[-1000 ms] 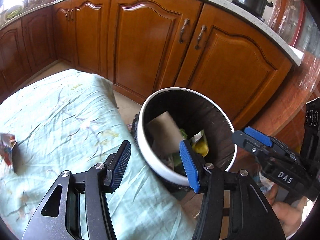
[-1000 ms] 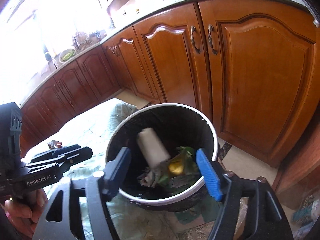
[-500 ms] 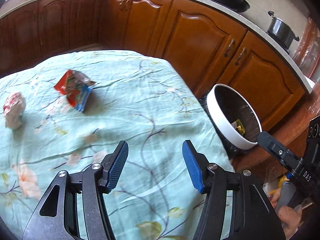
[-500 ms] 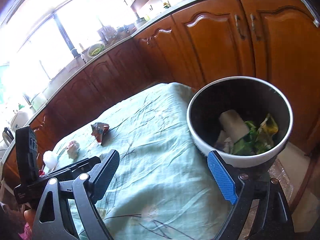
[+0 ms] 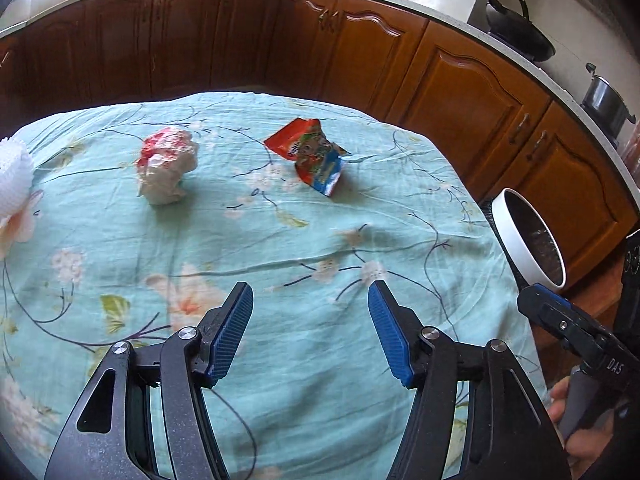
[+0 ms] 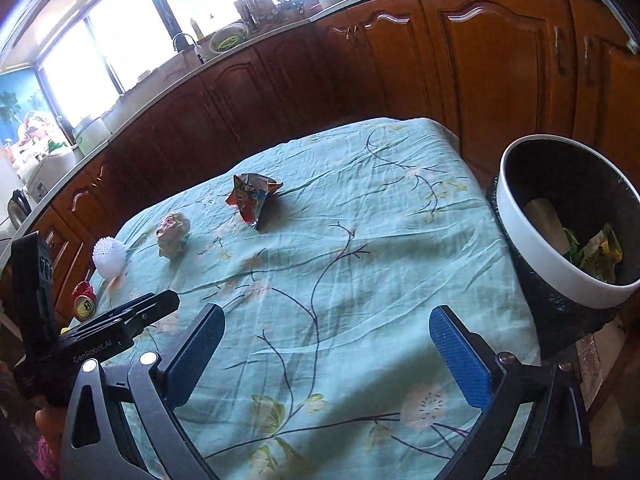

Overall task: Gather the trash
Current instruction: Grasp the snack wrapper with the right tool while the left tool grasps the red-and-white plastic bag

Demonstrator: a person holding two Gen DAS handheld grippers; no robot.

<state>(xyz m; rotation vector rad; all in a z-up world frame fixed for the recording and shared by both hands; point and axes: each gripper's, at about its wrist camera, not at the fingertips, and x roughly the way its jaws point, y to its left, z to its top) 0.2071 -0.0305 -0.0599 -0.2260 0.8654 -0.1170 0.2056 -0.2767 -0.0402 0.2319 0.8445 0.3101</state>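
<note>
A red and blue snack wrapper [image 5: 316,156] [image 6: 252,199] lies on the far middle of the green floral tablecloth [image 5: 280,248]. A crumpled white and red paper wad [image 5: 166,168] [image 6: 173,234] lies left of it. A white-rimmed trash bin [image 6: 560,220] [image 5: 528,236] stands off the table's right edge, holding a cardboard tube and green and yellow wrappers. My left gripper [image 5: 310,328] is open and empty over the near tablecloth. My right gripper [image 6: 326,354] is open wide and empty over the near right of the table.
A white spiky ball [image 6: 108,258] [image 5: 14,172] and a red can [image 6: 85,301] sit at the table's left end. Brown kitchen cabinets [image 5: 460,92] curve around behind the table and bin. A wok [image 5: 516,26] and a pot [image 5: 604,100] stand on the counter.
Both grippers have swung left from above the bin to over the table. The wrapper and the paper wad have come into view. Both stay open and empty.
</note>
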